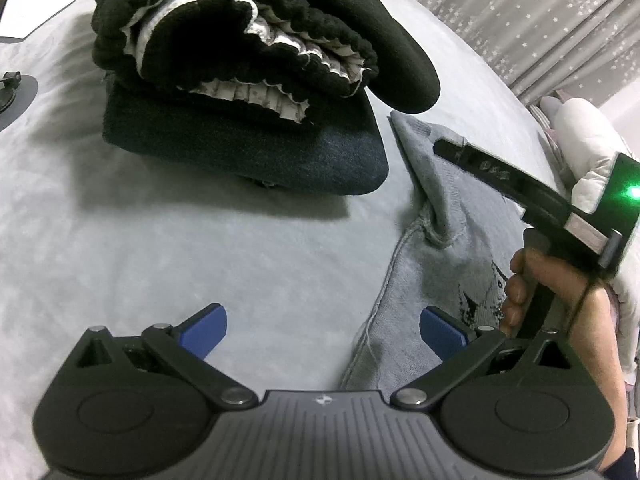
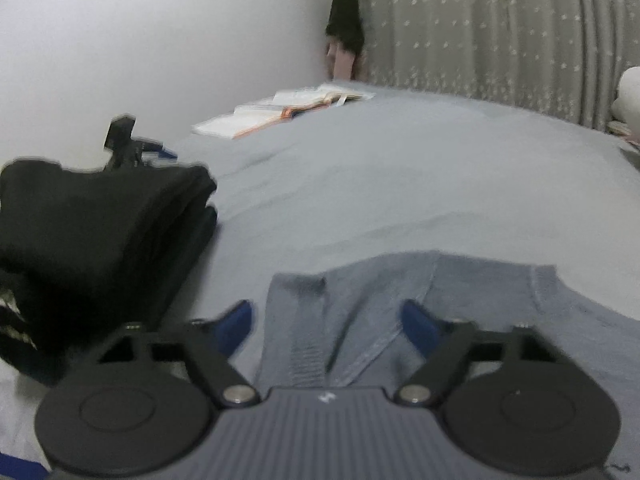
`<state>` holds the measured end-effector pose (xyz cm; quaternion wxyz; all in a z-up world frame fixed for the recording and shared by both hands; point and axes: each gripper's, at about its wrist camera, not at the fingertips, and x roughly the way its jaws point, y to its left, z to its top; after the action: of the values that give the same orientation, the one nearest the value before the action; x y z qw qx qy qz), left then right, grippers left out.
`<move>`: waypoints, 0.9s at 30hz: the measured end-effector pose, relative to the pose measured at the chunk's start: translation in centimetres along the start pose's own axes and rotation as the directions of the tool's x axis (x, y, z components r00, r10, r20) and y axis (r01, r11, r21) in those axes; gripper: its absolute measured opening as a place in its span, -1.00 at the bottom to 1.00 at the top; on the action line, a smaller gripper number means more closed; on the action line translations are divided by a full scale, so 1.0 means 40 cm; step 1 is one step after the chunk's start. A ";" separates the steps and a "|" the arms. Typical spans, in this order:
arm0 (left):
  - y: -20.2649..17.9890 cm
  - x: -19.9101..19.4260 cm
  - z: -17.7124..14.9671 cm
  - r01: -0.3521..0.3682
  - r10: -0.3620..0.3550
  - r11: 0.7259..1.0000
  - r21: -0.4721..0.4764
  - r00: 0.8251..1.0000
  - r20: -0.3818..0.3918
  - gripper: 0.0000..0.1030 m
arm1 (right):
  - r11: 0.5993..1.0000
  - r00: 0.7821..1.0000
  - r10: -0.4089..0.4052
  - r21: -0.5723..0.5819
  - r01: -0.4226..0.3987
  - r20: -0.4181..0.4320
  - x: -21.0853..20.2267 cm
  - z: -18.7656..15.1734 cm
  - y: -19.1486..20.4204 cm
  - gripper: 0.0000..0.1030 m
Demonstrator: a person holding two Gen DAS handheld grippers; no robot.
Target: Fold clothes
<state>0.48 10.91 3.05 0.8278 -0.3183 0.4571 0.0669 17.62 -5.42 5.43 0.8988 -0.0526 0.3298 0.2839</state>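
Observation:
A grey knit garment [image 1: 440,248] with a dark print lies on the pale grey bed sheet [image 1: 200,240], partly folded. My left gripper [image 1: 323,330] is open, its blue pads [image 1: 208,328] low over the sheet at the garment's left edge. The right gripper, held in a hand, shows at the right of the left wrist view, over the garment; its black finger [image 1: 500,176] shows from the side. In the right wrist view the right gripper [image 2: 326,326] is open just above the garment [image 2: 400,308]. A stack of folded dark clothes [image 1: 240,80] lies behind; it also shows in the right wrist view [image 2: 100,232].
A white plush toy [image 1: 588,152] lies at the bed's right edge. Star-print curtains [image 2: 500,32] hang behind the bed. Books and papers [image 2: 288,108] lie at the far end by the white wall. A black round fixture [image 1: 16,92] sits at the left.

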 end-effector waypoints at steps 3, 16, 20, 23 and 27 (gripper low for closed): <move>-0.003 0.000 -0.002 0.002 -0.002 1.000 0.005 1.000 -0.001 1.00 | 1.000 1.000 -0.008 -0.010 0.008 -0.017 0.008 -0.009 0.014 -0.91; -0.005 0.002 -0.002 0.002 -0.002 1.000 0.008 1.000 -0.001 1.00 | 0.974 0.995 0.002 0.227 -0.026 0.103 -0.097 -0.011 -0.065 -0.98; -0.006 0.003 -0.005 0.002 -0.002 1.000 0.014 1.000 0.000 1.00 | 0.936 0.991 0.001 0.350 -0.048 0.134 -0.119 -0.027 -0.107 -0.98; -0.006 0.005 -0.005 0.000 0.000 1.000 0.015 1.000 0.000 1.00 | 0.901 0.988 0.001 0.428 -0.067 0.154 -0.129 -0.044 -0.136 -0.98; -0.007 0.004 -0.005 0.000 0.000 1.000 0.017 1.000 0.001 1.00 | 0.871 0.987 -0.012 0.487 -0.067 0.158 -0.132 -0.064 -0.160 -0.98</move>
<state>0.52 10.53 2.99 0.8306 -0.3114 0.4573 0.0631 16.38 -14.00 6.15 0.9017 0.2042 0.3201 0.2069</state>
